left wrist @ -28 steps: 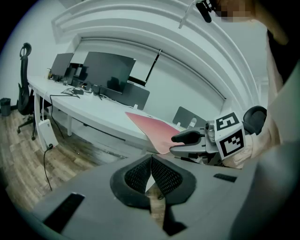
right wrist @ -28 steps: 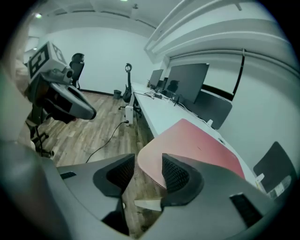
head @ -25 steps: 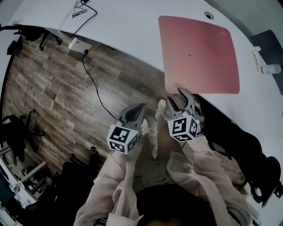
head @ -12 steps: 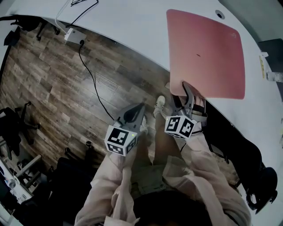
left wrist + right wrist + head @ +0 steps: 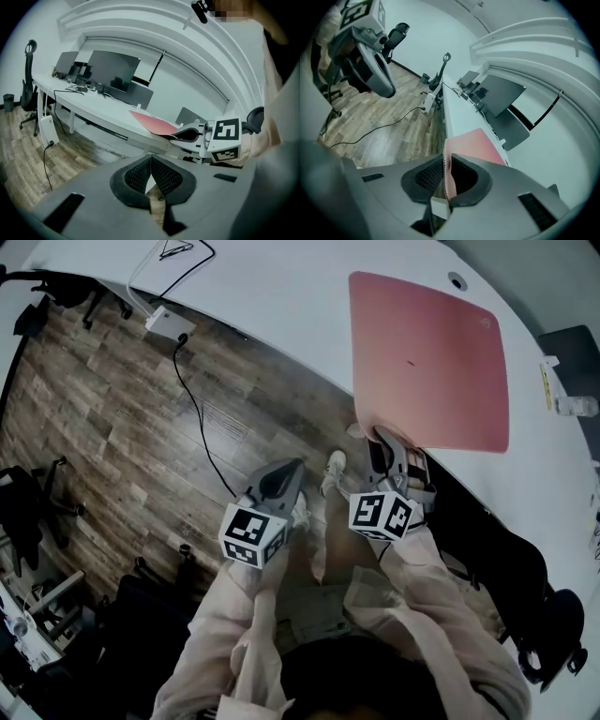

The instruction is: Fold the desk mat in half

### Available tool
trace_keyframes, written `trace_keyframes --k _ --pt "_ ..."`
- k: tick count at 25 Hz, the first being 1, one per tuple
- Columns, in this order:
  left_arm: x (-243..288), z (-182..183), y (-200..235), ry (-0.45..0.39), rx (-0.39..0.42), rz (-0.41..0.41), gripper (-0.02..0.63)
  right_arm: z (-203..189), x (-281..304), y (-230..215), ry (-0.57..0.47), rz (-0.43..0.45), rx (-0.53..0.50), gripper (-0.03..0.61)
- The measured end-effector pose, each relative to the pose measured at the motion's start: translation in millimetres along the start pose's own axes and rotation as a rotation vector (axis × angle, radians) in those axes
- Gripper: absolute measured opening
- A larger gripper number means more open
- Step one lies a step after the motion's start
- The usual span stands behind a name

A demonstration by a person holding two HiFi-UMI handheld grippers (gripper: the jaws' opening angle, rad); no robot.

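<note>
A pink desk mat [image 5: 427,357] lies flat on the white table [image 5: 281,306], its near edge at the table's rim. My right gripper [image 5: 382,439] is at the mat's near left corner. Its jaws have just been closing and now pinch the mat's stitched edge [image 5: 445,159] between the pads; the right gripper [image 5: 446,171] is shut on it. My left gripper [image 5: 286,470] hangs over the wooden floor, left of the mat and apart from it. The left gripper [image 5: 151,161] is shut with nothing in it. In its view, the mat [image 5: 154,124] and the right gripper [image 5: 180,136] show ahead.
A white power box [image 5: 169,326] with a black cable lies on the floor by the table. A clear bottle [image 5: 574,407] stands right of the mat. A black chair [image 5: 506,549] is at my right. Monitors [image 5: 112,70] stand further along the table.
My right gripper moved up to the mat's near left corner, opened wide around the edge, then closed on it. The left gripper stayed where it was.
</note>
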State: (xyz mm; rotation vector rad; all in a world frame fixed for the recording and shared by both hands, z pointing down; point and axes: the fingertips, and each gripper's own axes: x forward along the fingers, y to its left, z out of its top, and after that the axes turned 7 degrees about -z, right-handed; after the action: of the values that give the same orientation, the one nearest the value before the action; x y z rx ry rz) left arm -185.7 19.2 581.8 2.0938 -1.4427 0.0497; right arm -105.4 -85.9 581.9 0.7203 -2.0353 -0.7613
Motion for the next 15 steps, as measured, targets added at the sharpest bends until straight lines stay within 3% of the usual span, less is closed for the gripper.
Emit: trace_keyframes --k 4,15 --pt "2 12 -9 -0.008 0.026 -0.010 0.028 2 -3 -8 -0.004 0.021 0.032 0.034" --pt "18 43 -21 -0.014 0.037 -0.016 0.028 8 -11 -39 -0.033 0.092 0.191 0.032"
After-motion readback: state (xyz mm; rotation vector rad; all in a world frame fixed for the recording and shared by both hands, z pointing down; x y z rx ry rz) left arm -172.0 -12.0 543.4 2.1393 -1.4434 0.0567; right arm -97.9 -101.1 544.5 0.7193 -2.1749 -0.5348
